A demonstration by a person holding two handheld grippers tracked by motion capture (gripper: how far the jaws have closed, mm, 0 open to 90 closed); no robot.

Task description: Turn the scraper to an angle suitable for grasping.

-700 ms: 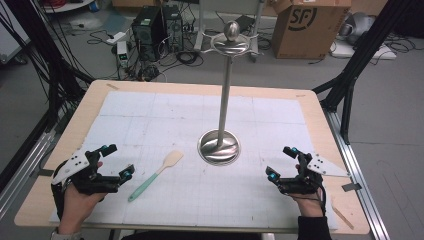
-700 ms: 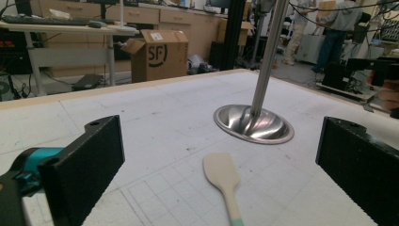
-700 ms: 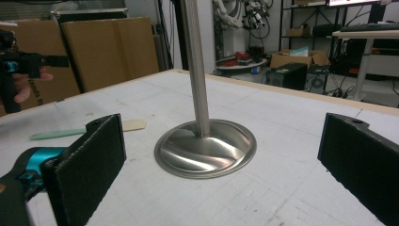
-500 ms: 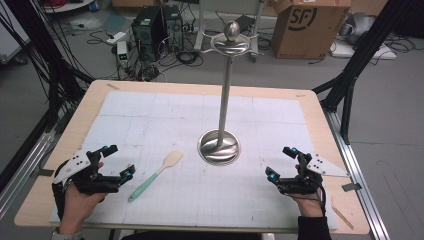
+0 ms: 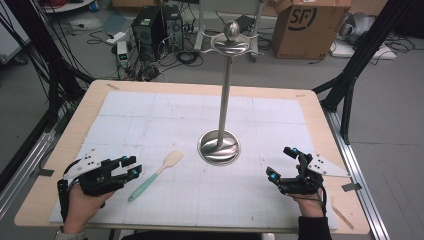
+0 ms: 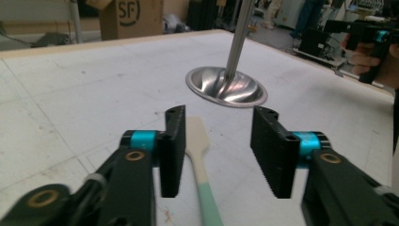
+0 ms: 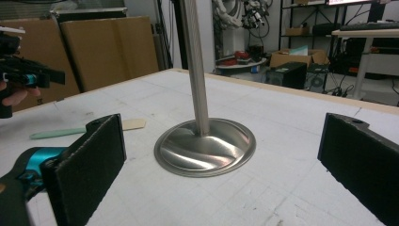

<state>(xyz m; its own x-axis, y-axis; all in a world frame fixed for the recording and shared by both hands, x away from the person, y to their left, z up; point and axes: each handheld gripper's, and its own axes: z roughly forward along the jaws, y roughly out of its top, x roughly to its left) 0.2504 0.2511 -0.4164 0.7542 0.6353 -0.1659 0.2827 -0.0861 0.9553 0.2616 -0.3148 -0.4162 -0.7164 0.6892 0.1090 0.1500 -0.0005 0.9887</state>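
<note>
The spatula (image 5: 155, 174) lies flat on the white mat (image 5: 150, 115), front-left part of the table (image 5: 65, 145), its pale blade pointing toward the metal stand (image 5: 220, 145) and its green handle toward your side. In the left gripper view the spatula (image 6: 200, 160) runs up between the two jaws, closer to the left-hand jaw, and I cannot tell if it touches that one; the other jaw is clearly apart from it. So your left gripper (image 5: 131, 166) is wide open and holds nothing; it sits just beside the handle w/ the jaws aimed along it, which I judge is a line-up for a grasp on the neck, where the green meets the pale part. Lying flat like this, the handle gives little height to pinch, so prob. you need to come low and close across the narrow width, not the length. The stand is near, just beyond the blade, its round base (image 6: 226, 87) shiny and its pole (image 5: 225, 95) going up to a hanger top (image 5: 231, 42), which seems the place for a utensil, but this is only my guess. Your right gripper (image 5: 282, 163) rests at the front-right, well apart from the spatula, also wide open and empty; in its own view the jaws frame the stand base (image 7: 205, 146), maybe so you can steady it. Behind the table are a cardboard box (image 5: 305, 22) and some cables.
</note>
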